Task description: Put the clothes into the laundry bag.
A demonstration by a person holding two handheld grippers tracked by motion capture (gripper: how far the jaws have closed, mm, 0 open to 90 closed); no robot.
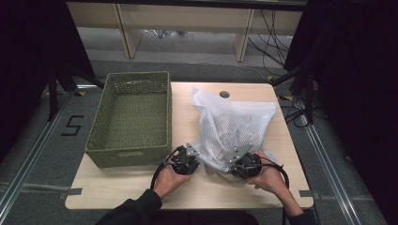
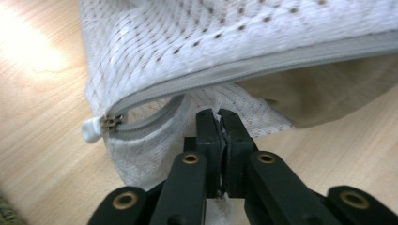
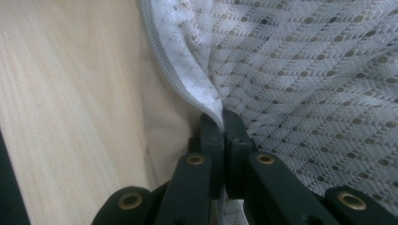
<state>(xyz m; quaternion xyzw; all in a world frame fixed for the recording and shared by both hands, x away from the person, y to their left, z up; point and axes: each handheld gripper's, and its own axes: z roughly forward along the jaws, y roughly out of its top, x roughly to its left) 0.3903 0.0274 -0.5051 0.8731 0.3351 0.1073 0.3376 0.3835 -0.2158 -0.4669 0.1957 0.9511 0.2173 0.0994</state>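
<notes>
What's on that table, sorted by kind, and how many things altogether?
White mesh bag: 1
Green woven basket: 1
Hand-held grippers: 2, the left hand-held gripper and the right hand-held gripper, each shut on the bag's edge
Total: 4

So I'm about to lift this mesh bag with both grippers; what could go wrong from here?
The left gripper pinches only thin mesh at the open zipper, so it could slip or tear. The mesh bag gapes there; the beige cloth inside may slide out. The right gripper holds just the edge.
</notes>
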